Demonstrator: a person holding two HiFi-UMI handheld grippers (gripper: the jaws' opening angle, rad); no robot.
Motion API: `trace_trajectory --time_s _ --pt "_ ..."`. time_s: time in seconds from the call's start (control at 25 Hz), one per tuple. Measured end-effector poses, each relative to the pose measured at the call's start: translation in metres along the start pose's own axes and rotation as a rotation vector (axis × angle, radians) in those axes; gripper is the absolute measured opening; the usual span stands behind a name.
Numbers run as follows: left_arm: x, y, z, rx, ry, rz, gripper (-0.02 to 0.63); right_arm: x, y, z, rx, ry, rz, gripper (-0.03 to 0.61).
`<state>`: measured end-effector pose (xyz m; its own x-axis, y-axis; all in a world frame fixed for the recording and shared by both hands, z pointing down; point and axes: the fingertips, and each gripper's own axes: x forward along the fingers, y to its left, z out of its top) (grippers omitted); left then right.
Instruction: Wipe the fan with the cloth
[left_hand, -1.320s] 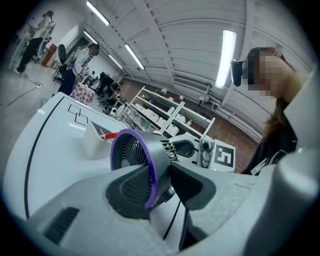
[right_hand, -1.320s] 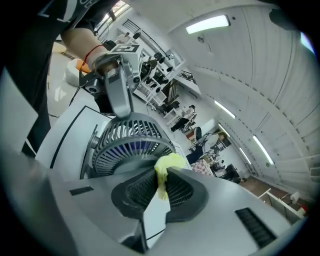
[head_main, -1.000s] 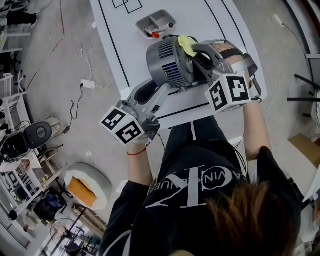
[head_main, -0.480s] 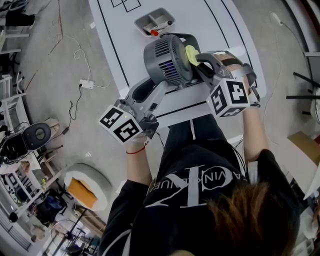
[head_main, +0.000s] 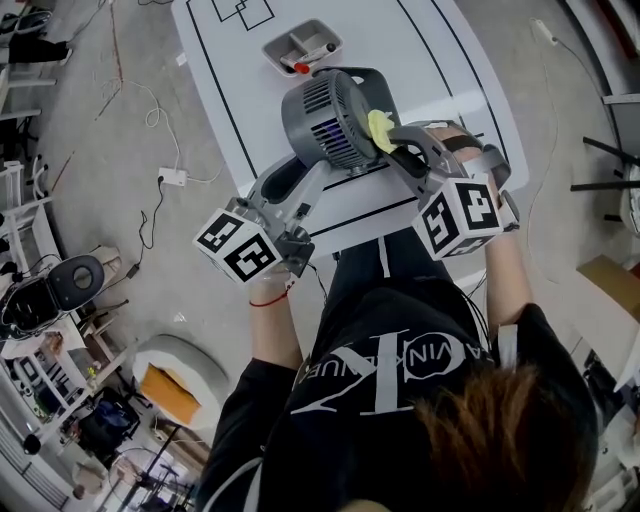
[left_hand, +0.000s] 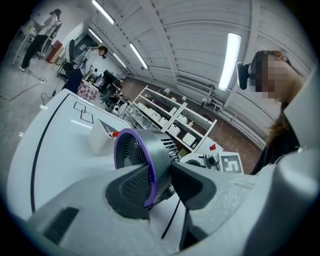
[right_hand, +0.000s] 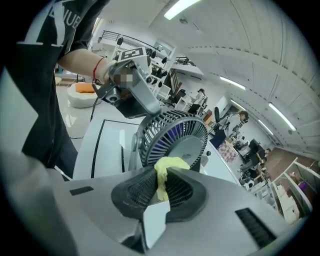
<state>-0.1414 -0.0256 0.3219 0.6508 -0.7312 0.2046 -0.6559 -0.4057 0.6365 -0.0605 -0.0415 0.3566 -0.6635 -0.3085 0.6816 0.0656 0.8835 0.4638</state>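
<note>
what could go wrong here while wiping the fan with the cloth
1. Only a small tuft of the yellow cloth sticks out of the right gripper, so its hard jaw tips might scrape the grille of the fan, or the cloth could snag in the slats.
2. The left gripper clamps the fan near the table's front edge; a hard push could twist it loose.

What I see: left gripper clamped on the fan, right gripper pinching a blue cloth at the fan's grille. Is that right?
Not quite: the cloth is yellow, not blue, as the right gripper view shows. The rest stands: left gripper clamped on the fan, right gripper pinching the cloth at the fan's grille.
</note>
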Motion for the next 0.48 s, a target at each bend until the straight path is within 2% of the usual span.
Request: trace_trajectory --time_s 0.48 --pt "-0.002 0.004 -0.003 0.007 0.02 -0.003 0.143 -0.016 -0.016 0.038 0.01 -0.109 -0.055 0.035"
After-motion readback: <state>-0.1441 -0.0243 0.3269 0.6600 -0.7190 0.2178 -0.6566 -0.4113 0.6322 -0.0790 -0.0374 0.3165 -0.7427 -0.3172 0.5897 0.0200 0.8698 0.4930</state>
